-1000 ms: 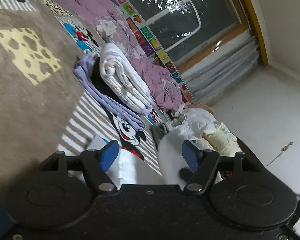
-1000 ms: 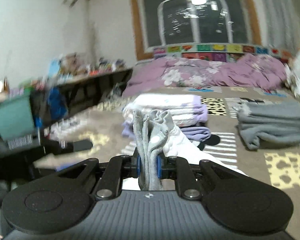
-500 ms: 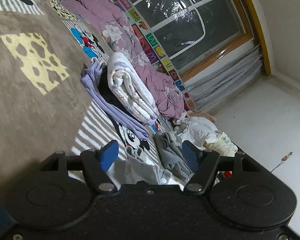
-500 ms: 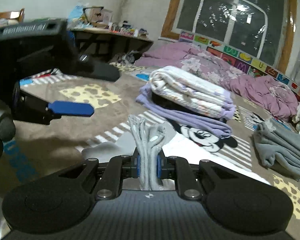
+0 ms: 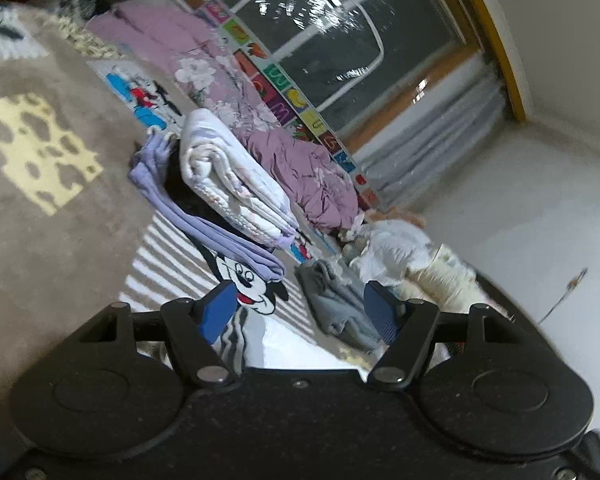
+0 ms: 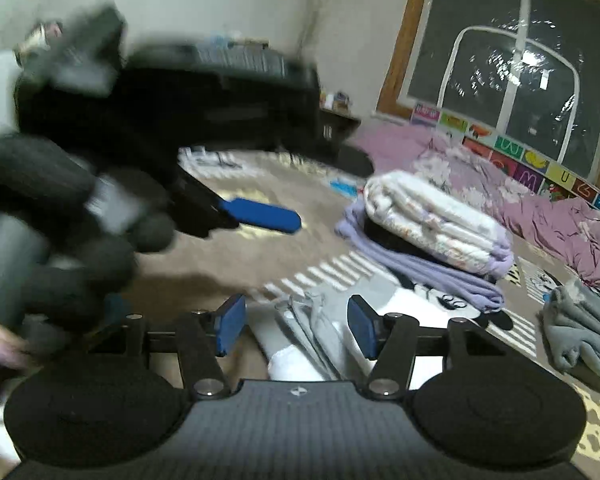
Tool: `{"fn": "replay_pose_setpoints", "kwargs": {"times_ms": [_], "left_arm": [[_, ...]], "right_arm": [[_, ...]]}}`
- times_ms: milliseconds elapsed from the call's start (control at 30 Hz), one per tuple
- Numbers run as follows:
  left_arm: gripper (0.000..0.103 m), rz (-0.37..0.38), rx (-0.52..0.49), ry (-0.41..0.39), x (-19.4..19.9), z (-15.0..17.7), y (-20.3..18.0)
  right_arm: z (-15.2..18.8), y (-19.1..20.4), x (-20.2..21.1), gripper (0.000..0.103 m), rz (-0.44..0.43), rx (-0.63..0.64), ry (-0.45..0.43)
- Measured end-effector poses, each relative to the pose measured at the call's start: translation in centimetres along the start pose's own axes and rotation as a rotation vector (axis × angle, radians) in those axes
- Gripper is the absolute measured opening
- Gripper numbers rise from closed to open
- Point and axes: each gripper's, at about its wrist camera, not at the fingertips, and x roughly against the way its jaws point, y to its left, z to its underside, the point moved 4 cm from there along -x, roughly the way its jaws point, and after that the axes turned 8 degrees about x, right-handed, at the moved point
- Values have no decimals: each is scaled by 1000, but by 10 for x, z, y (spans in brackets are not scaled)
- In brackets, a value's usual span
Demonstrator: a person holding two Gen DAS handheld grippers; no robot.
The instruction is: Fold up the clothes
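Both jaws gape wide — right gripper above the grey-and-white garment, left gripper holding nothing.

In the right wrist view, the black left gripper with blue pads and the dark-gloved hand holding it are motion-blurred. The folded grey fleece pile is cut off by the right edge.

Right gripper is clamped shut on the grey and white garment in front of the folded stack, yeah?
Not quite. In the right wrist view the right gripper is open, its jaws spread on either side of the grey and white garment, which does lie in front of the folded stack.
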Motion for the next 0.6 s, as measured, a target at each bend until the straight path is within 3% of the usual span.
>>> {"fn": "replay_pose_setpoints", "kwargs": {"times_ms": [167, 333, 467, 567, 600], "left_arm": [[69, -57, -206, 20, -14, 18, -24], [69, -134, -410, 55, -38, 42, -43], [69, -176, -515, 83, -60, 57, -48], [69, -209, -584, 117, -74, 67, -47], [69, -254, -621, 153, -81, 74, -41]], "right_arm": [[23, -55, 64, 55, 72, -109, -38], [62, -130, 79, 51, 225, -289, -13], [70, -141, 72, 49, 204, -288, -7], [73, -127, 56, 48, 120, -246, 4], [77, -122, 48, 47, 89, -248, 26]]}}
